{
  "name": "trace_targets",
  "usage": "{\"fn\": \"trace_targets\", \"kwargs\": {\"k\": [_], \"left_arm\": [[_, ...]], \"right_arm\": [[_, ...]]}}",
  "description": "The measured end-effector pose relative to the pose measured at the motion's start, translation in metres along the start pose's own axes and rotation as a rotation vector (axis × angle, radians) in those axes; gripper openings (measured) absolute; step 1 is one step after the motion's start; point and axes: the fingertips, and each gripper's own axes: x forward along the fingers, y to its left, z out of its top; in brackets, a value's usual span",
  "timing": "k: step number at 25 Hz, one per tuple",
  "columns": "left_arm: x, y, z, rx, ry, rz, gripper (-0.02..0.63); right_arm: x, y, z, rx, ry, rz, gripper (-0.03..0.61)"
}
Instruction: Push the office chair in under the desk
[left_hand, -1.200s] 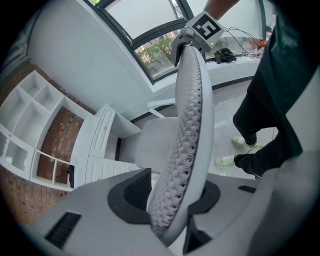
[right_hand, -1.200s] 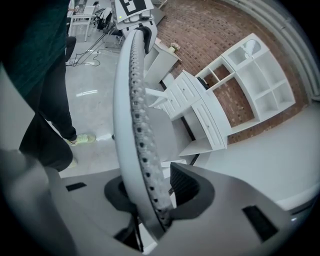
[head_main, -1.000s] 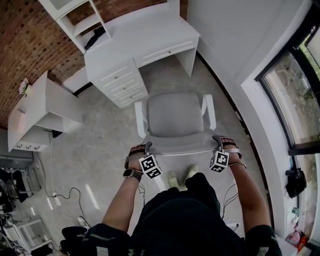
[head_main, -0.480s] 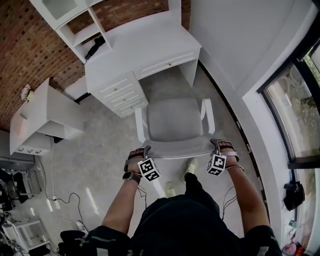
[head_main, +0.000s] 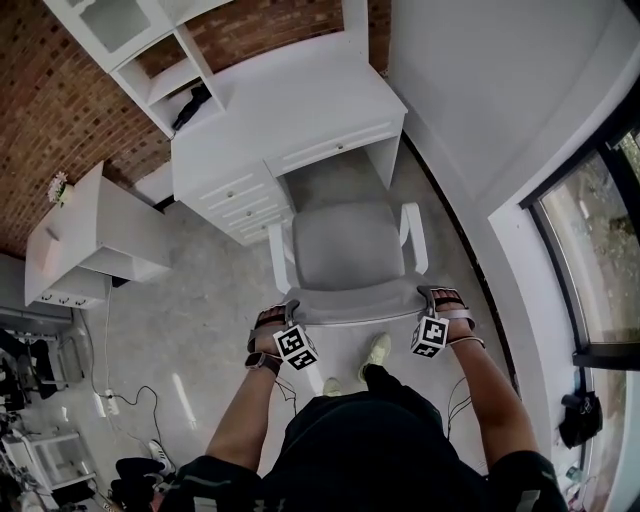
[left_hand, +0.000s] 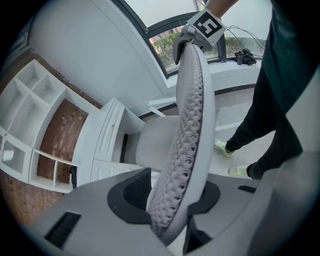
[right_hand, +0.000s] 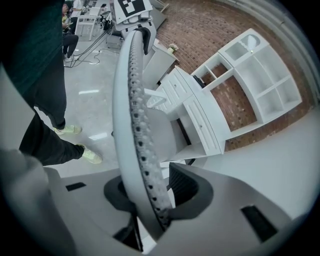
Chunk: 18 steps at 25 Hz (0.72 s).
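Note:
A grey office chair (head_main: 348, 245) with white armrests faces the white desk (head_main: 290, 100), its seat front at the kneehole opening. Both grippers hold the top of the backrest (head_main: 355, 300) from behind. My left gripper (head_main: 290, 312) is at the backrest's left corner, shut on the mesh backrest edge (left_hand: 192, 125), which runs between its pads (left_hand: 172, 200). My right gripper (head_main: 432, 300) is at the right corner. Its jaws are opening slightly, with the backrest (right_hand: 131, 100) still pinched between them (right_hand: 150, 195). The chair's base is hidden.
Desk drawers (head_main: 235, 195) stand left of the kneehole, and a white shelf unit (head_main: 150, 40) sits on the desk against the brick wall. A low white cabinet (head_main: 95, 225) stands to the left. A white wall and window (head_main: 600, 270) run along the right. Cables (head_main: 120, 395) lie on the floor. The person's feet (head_main: 375, 350) are behind the chair.
The chair has rolled forward toward the desk, and the person has stepped after it. Both grippers keep their places on the backrest.

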Motion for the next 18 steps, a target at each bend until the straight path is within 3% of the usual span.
{"fn": "trace_targets", "kwargs": {"k": [18], "left_arm": [[0.040, 0.049, 0.081, -0.081, 0.034, 0.009, 0.141]], "right_arm": [[0.054, -0.097, -0.057, -0.083, -0.043, -0.002, 0.110]]}}
